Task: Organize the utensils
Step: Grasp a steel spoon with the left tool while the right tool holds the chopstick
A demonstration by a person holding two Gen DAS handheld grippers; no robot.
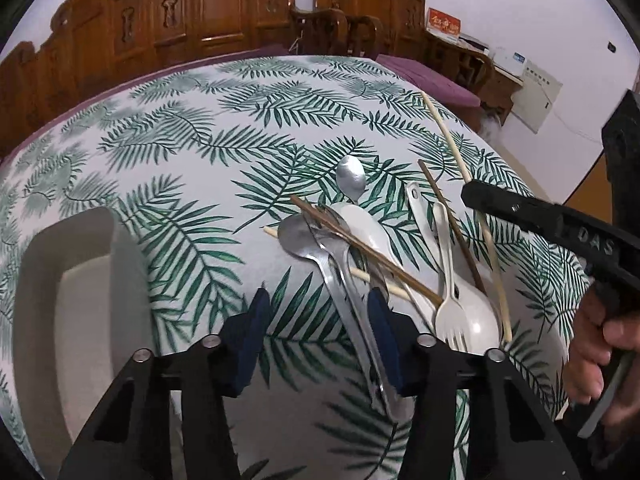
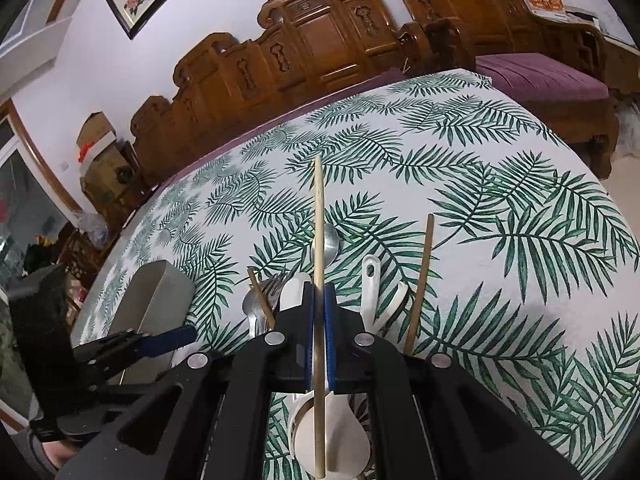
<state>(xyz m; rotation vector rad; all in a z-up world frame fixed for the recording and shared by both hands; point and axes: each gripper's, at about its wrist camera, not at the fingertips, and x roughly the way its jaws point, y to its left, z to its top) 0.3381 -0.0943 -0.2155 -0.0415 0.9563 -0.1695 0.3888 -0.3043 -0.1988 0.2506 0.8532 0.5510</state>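
A heap of utensils lies on the leaf-print tablecloth (image 1: 192,140): metal spoons (image 1: 298,236), white plastic spoons (image 1: 372,232), a white fork (image 1: 450,312) and dark brown chopsticks (image 1: 360,249). My left gripper (image 1: 319,296) hangs open just above the near end of the heap. The metal handles run beside its right pad (image 1: 382,320), and nothing is pinched. My right gripper (image 2: 319,288) is shut on a pale bamboo chopstick (image 2: 319,220), which it holds lifted over the heap and pointing away. From the left wrist the same chopstick (image 1: 446,132) sticks out past the right gripper (image 1: 470,192).
A grey open tray (image 1: 80,280) stands at the left of the heap, also seen from the right wrist as the tray (image 2: 152,300). Carved wooden benches (image 1: 224,12) with purple cushions line the table's far side. A hand (image 1: 592,344) holds the right gripper's handle.
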